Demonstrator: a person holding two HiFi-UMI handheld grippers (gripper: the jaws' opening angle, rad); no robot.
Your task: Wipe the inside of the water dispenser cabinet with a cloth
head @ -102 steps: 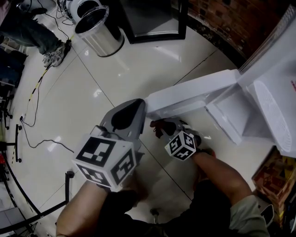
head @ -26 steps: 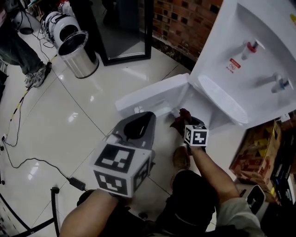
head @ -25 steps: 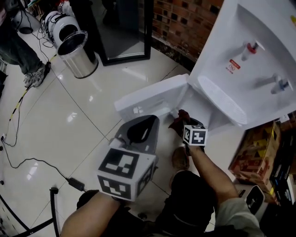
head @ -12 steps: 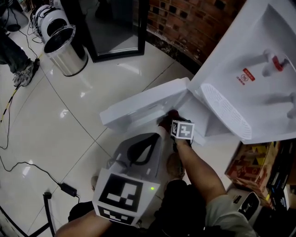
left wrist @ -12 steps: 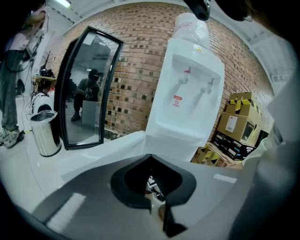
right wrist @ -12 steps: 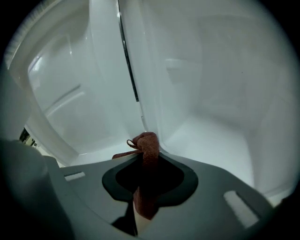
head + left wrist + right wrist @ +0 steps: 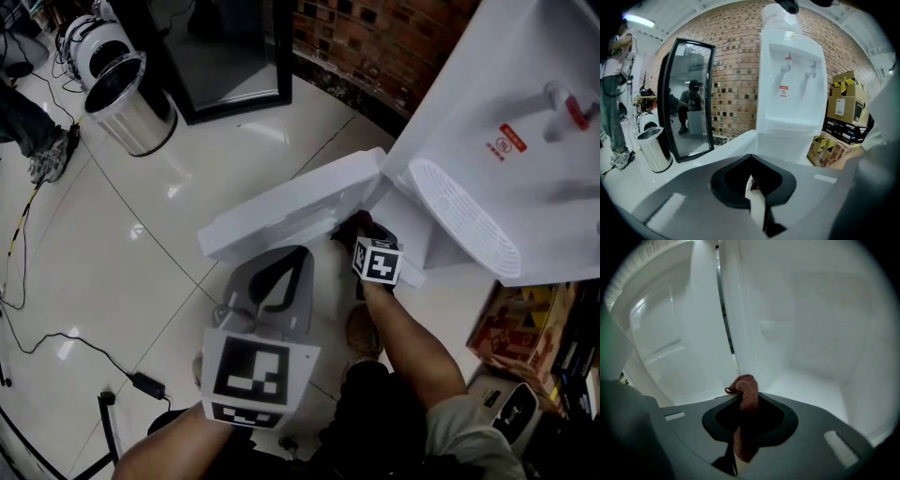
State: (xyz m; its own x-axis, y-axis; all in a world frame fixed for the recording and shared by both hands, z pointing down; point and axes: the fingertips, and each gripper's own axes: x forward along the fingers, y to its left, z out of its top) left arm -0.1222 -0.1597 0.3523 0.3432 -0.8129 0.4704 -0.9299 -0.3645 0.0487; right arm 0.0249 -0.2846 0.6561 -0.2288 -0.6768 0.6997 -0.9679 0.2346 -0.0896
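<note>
The left gripper (image 7: 284, 265) is held low over the floor (image 7: 141, 225), on the near left, with its marker cube toward the person and its nose pointing gently down at the open door (image 7: 281, 202) of the dispenser (image 7: 506, 141). Its jaws are closed together and carry nothing. The left forearm (image 7: 169, 450) shows only at the bottom edge of the head view.

To the right, the right forearm (image 7: 412, 347) stretches out far ahead and slopes down, with the right gripper (image 7: 356, 230) at the mouth of the cabinet, just under the door's hinge corner. Its jaws stand a little apart and pinch a reddish cloth (image 7: 354, 223), which is bunched up at the tips.

The left gripper view alone shows the dispenser upright and whole against a brick wall (image 7: 736, 70), with two taps, a dark-framed mirror (image 7: 689, 103) and a steel bin (image 7: 654, 150) on the left, and stacked boxes (image 7: 846, 108) on the right. It also shows that gripper's fingers (image 7: 757, 201) pressed shut.

The right gripper view alone looks inside the cabinet (image 7: 811, 357): plain white walls and floor, with the door's inner face on the left. There the cloth (image 7: 747, 392) rises from between the jaws and folds over at the top. Whether it touches the cabinet wall cannot be told.
</note>
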